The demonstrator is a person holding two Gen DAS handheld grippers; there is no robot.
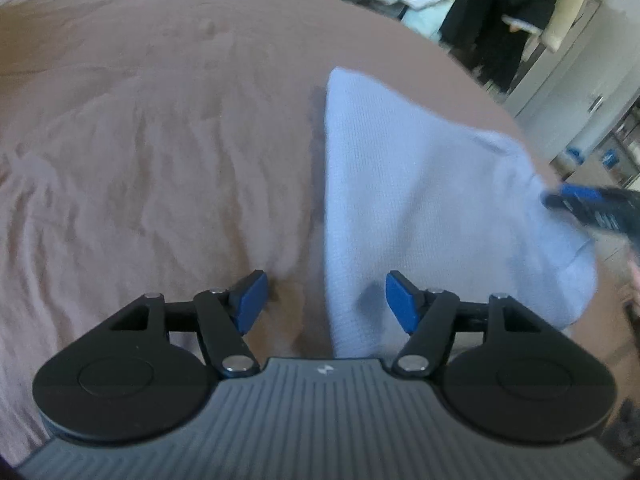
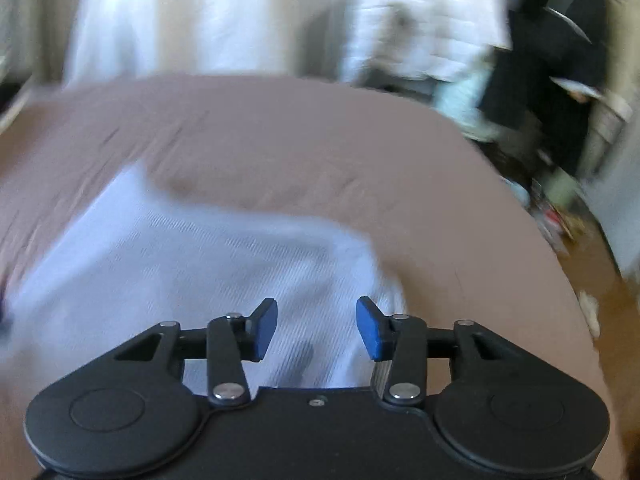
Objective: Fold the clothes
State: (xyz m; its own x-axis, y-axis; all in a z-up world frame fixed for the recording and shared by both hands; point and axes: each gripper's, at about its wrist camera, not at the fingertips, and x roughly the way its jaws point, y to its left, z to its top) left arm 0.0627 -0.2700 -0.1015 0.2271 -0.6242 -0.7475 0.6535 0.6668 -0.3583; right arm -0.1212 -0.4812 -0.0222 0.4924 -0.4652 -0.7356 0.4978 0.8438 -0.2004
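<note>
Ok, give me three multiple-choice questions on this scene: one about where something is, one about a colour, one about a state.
1. Where does the light blue garment lie?
A. on the brown bed cover
B. on a hanger
C. in a basket

2. What colour are the pads of the left tool?
A. red
B. blue
C. white

3. How do the jaws of the right tool stand?
A. apart over the garment
C. clamped on a hanger
B. hidden

Answers: 1 A, brown cover surrounds it; 2 B, both pads show blue; 3 A, a gap shows between its pads.
</note>
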